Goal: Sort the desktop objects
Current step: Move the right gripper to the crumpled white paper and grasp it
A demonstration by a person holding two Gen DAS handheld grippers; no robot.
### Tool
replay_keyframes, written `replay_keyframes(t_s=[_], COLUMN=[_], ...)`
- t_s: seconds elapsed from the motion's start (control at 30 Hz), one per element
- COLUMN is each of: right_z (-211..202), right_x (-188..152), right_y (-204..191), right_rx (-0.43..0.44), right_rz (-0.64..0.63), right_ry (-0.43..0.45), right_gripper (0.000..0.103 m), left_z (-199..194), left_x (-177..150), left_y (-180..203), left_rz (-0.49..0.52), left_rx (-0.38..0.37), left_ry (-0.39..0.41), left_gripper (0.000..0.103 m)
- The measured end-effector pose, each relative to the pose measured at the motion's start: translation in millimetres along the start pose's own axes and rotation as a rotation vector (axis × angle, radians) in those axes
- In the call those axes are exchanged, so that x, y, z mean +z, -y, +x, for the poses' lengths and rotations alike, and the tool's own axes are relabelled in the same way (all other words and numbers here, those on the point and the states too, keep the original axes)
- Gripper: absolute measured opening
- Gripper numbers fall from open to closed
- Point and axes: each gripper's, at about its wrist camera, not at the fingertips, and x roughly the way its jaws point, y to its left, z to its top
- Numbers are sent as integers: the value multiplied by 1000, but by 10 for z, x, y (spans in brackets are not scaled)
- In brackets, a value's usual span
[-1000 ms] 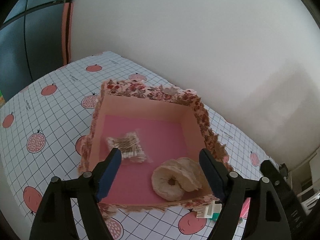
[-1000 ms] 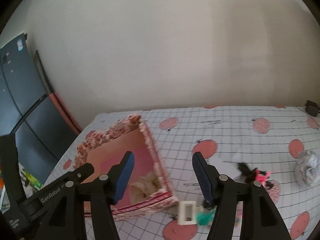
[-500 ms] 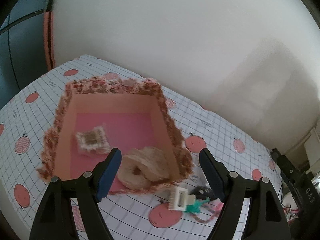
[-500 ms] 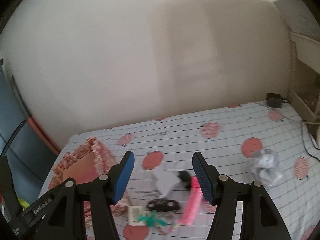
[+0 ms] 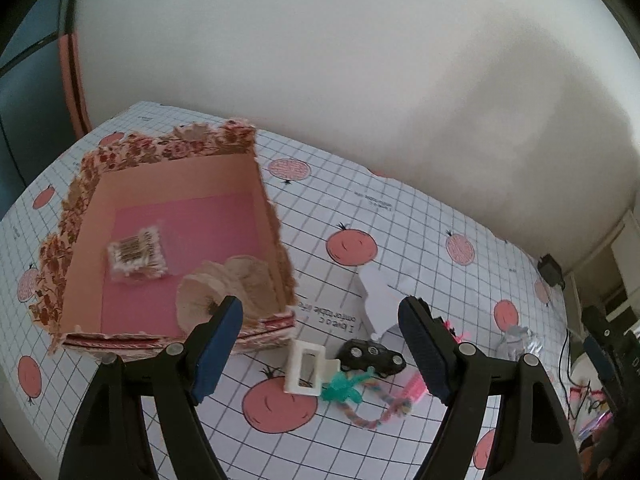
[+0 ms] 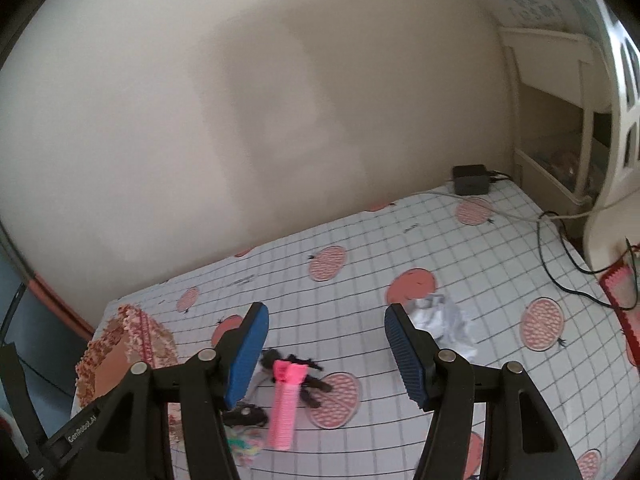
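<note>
A floral-edged box [image 5: 276, 240] with a pink floor holds a packet of cotton swabs [image 5: 136, 254] and beige round pads [image 5: 224, 284]. Right of it on the cloth lie a white clip [image 5: 306, 366], a black clip [image 5: 370, 354], a green and pastel braided tie [image 5: 360, 400] and a white folded card [image 5: 378, 296]. My left gripper [image 5: 320, 344] hovers open above these. My right gripper [image 6: 324, 344] is open above a pink ribbed clip [image 6: 286, 400], black hair ties [image 6: 312, 384] and crumpled white paper [image 6: 444, 322]. The box's corner [image 6: 128, 344] shows at left.
The table wears a white checked cloth with red fruit prints [image 6: 400, 248]. A black power adapter [image 6: 470, 179] and cables [image 6: 560, 264] lie at the far right by a white shelf unit [image 6: 612, 92]. A wall runs along the back edge.
Both views have swept rightward. The box slid from the centre to the left of the left wrist view and the small items came in. The right wrist view left the box for the paper and adapter.
</note>
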Motion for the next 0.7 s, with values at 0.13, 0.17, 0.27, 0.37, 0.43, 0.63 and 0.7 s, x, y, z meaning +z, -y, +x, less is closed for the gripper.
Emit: replay_keyframes(t_s=[0.13,0.17,0.27,0.37,0.43,0.63,0.7], right_z=[32,38,85,134,186,426,514], right_x=[32,31,13,-11,-26,-115,-156], right_y=[211,259,441,564,628,735,764], right_rx=[-24,-31,-54,-64,-79,-91,-100], right_rz=[22,28,58,74,78,81,83], right_ry=[-15,-19,-36,-51,-65,-126,-151], right_gripper=[64,64,66,68,71,80,84], left_z=[115,144,208,289,332,448,479], left_x=[-34,-39,-85,-114,-136,-190,-203], left_y=[117,130,201,256,283,322,321], left_rz=[16,17,20,18,15,17,15], left_rx=[-12,-12,-10,-8,-10,13,21], left_ry=[-47,-56,-77,-99,-116,-153,-163], left_gripper=[81,81,81,81,81,82,82])
